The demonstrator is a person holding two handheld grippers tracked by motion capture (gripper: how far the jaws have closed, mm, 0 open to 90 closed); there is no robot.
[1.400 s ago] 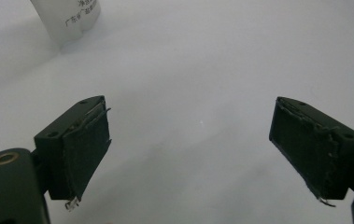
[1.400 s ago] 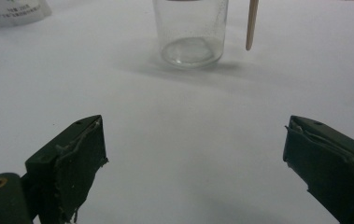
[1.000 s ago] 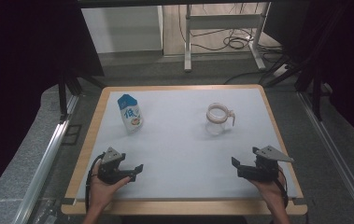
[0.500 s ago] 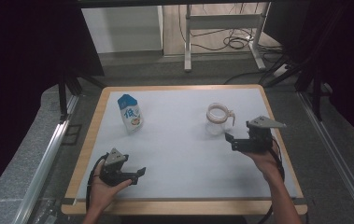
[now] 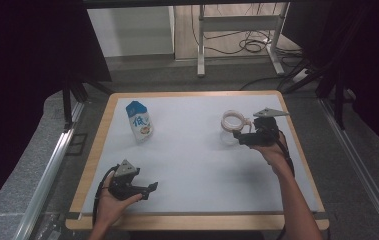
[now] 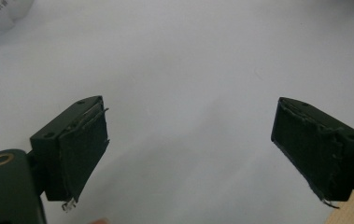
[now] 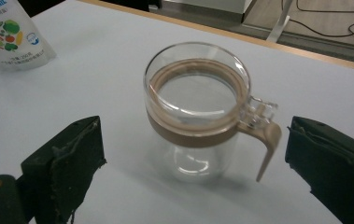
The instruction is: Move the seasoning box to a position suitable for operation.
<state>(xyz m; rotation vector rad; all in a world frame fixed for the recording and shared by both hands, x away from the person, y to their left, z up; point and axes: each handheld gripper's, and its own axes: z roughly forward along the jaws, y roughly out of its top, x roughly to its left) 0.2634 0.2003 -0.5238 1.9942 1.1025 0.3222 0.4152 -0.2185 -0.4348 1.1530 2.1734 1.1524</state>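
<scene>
A wood-edged table (image 5: pixel 104 130) with a pale top stands on grey floor (image 5: pixel 22 165), flanked by metal rails (image 5: pixel 52 165), with black drapes (image 5: pixel 22 45), a metal stand (image 5: pixel 237 22) and loose cables (image 5: pixel 249 45) behind it.

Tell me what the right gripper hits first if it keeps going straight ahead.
Most likely the glass mug: it stands upright right ahead of the open right gripper, its handle nearest the right-hand jaw.
</scene>
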